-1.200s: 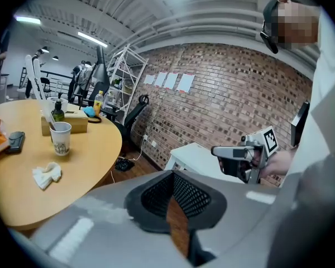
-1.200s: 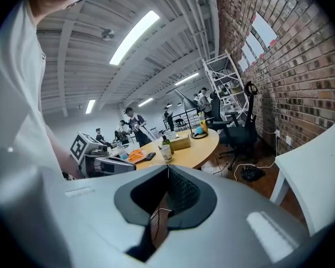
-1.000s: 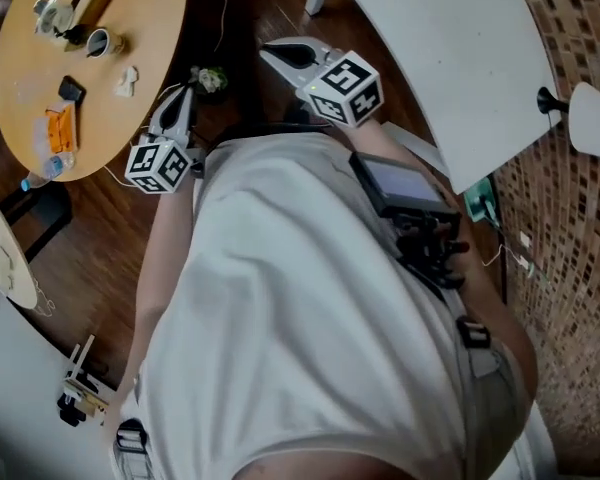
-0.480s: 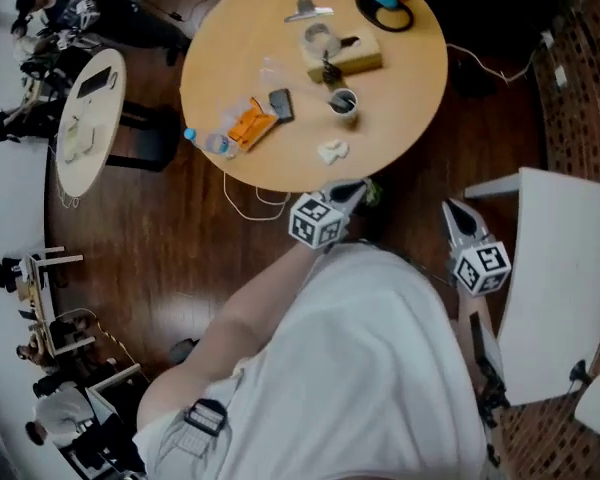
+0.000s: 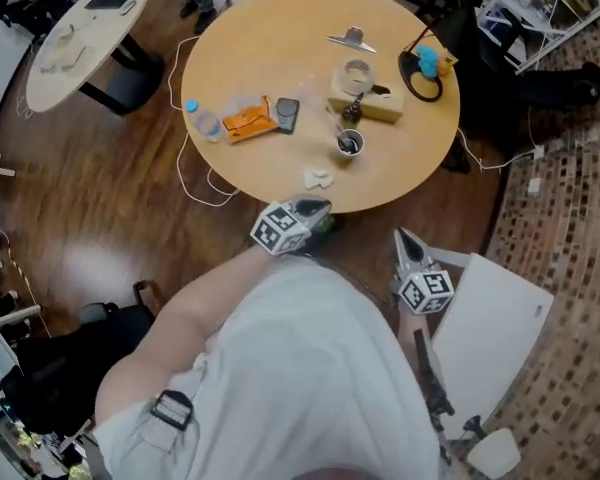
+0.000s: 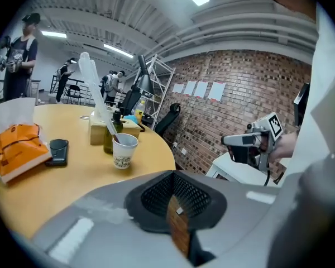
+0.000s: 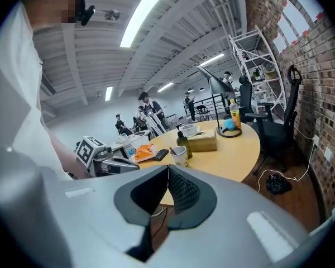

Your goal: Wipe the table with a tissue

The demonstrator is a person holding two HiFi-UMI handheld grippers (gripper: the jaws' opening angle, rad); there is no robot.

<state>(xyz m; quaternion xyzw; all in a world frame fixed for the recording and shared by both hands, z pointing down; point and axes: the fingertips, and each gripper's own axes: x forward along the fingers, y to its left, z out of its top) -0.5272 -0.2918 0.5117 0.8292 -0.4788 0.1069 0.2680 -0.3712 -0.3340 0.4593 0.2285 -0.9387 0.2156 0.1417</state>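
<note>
near the table (image 5: 240,58) edge, head view, lies a crumpled tissue (image 5: 318,179) just beyond the left gripper (image 5: 317,208); it looks light and soft, best pinched mid-wad. left gripper view: jaws pressed together, nothing between. right gripper view: right gripper (image 7: 167,169) likewise closed up, off the table.

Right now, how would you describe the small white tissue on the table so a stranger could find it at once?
Start at the round wooden table. Go to its edge nearest the person, just beyond the left gripper: the tissue lies there alone. It is the only white crumpled lump; the paper cup further in stands upright.
</note>
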